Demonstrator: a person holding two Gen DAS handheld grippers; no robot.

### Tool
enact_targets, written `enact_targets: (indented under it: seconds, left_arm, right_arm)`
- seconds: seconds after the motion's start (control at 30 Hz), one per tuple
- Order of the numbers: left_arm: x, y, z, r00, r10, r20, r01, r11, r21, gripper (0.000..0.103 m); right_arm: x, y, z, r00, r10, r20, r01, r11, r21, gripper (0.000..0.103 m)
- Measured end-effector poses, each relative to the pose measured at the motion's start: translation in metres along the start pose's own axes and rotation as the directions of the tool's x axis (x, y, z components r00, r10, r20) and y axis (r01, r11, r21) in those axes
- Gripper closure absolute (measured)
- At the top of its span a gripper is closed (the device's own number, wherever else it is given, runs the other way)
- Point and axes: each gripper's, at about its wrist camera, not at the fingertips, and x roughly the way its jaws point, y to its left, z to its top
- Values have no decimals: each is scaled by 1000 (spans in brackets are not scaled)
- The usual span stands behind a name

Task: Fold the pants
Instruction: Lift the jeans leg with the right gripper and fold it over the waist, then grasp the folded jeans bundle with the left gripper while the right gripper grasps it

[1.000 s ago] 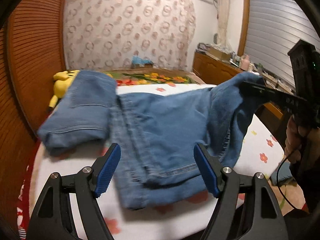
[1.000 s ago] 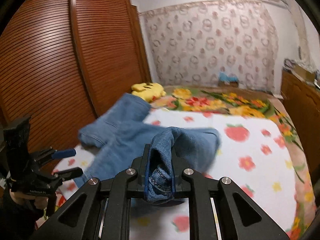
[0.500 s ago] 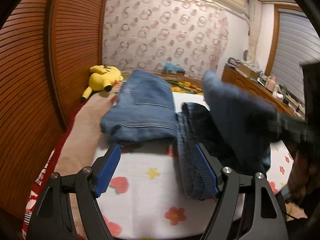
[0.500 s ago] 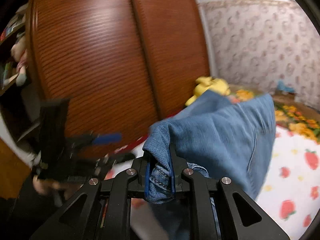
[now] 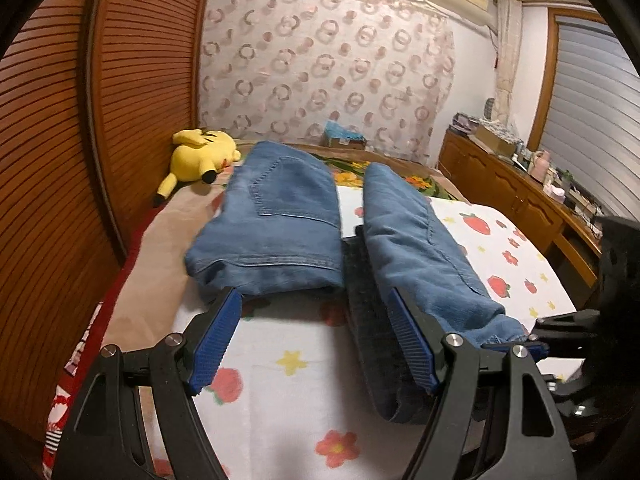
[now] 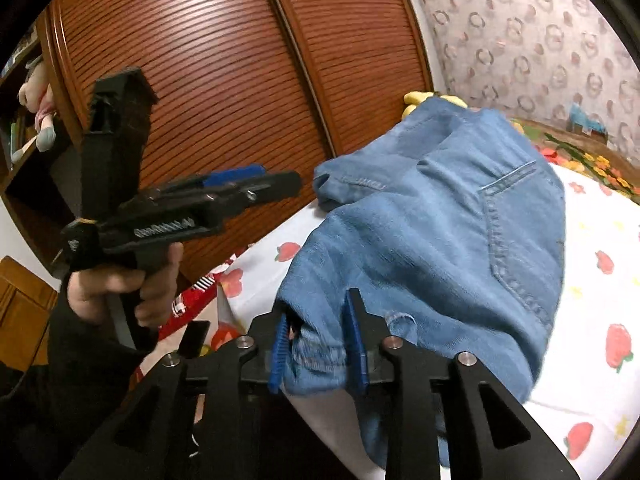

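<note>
The pants [image 5: 420, 248] lay half-folded on the bed [image 5: 280, 360], soft, heavy denim. My right gripper [image 6: 318, 346] was opening around the hem, probably released; left gripper [image 5: 312, 344] wide, empty.

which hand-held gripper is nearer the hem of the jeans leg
Right. The right hand-held gripper has the hem between its opening jaws. The left hand-held gripper hovers open over the bedsheet, beside the jeans.

Blue denim pants [image 5: 280, 216] lie on a white sheet [image 5: 280, 364] printed with red strawberries and yellow stars; a yellow plush toy [image 5: 196, 156] near reddish-brown slatted wardrobe doors [image 6: 224, 68]
</note>
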Motion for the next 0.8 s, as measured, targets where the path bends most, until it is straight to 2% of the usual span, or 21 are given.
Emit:
enact_targets:
  seconds: [0.13,0.17,0.2,0.27,0.37,0.47,0.57,0.8]
  left_arm:
    - [1,-13,7,1000,-22,7,22,999,25,27]
    - [0,-16,8,1000,-28,11,28,999,29,27]
    - [-1,-19,9,999,-33,14,33,999,34,27]
    - [0,-26,12,999,-43,14,42,998,48,27]
    - [4,-36,12,999,-51,5,51,996,72,27]
    - [17,-44,8,997,-67,-34,69,994,89,27]
    - [31,-50,-7,992,-79,-97,88,991,98,27]
    - [51,-40,-37,978,-99,-181,107,994,32,28]
  right_arm:
    - [-25,0,-4,1000,-21,19,21,1000,-4,65]
    - [-30,3,-4,999,-32,22,32,999,-9,58]
    - [-31,6,-10,999,-39,27,39,999,-11,56]
    - [-41,4,-15,998,-41,45,42,999,-10,55]
    - [-55,-3,-21,993,-92,71,91,996,13,55]
    - [-59,-14,-24,982,-172,79,169,985,46,54]
    - [-54,-24,-21,966,-244,80,239,969,67,54]
    - [-7,-39,-7,948,-315,41,309,943,122,53]
